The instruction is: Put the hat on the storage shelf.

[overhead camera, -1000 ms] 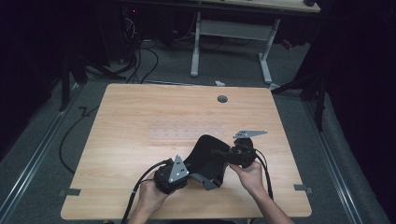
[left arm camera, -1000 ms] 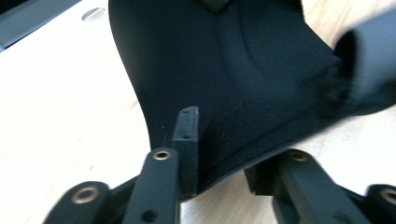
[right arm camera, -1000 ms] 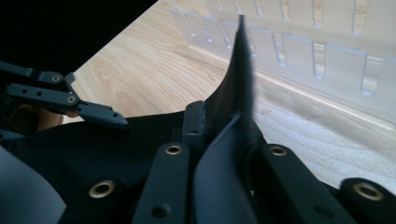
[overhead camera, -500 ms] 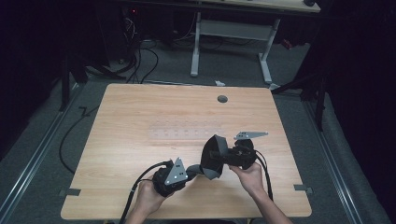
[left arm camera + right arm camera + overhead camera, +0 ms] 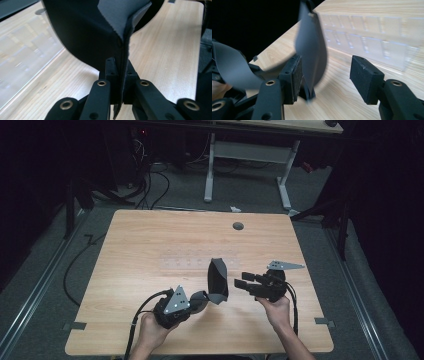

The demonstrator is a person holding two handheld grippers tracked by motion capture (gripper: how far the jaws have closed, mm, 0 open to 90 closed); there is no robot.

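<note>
Near the desk [image 5: 150, 245] edge, the left tongs [image 5: 119, 75] pinch a black foam-like sheet [image 5: 217, 280] by its lower rim; it stands curled, light and floppy. The right tongs [image 5: 325, 77] gape beside it.

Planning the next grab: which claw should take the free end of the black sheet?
Right, probably. The right claw is open beside the standing black sheet, while the left claw is shut on its lower edge.

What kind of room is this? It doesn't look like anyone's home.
Probably a lab or workshop: a bare wooden table stands on grey floor amid loose cables, with a metal-legged desk behind, and a person works handheld grippers on black material.
</note>
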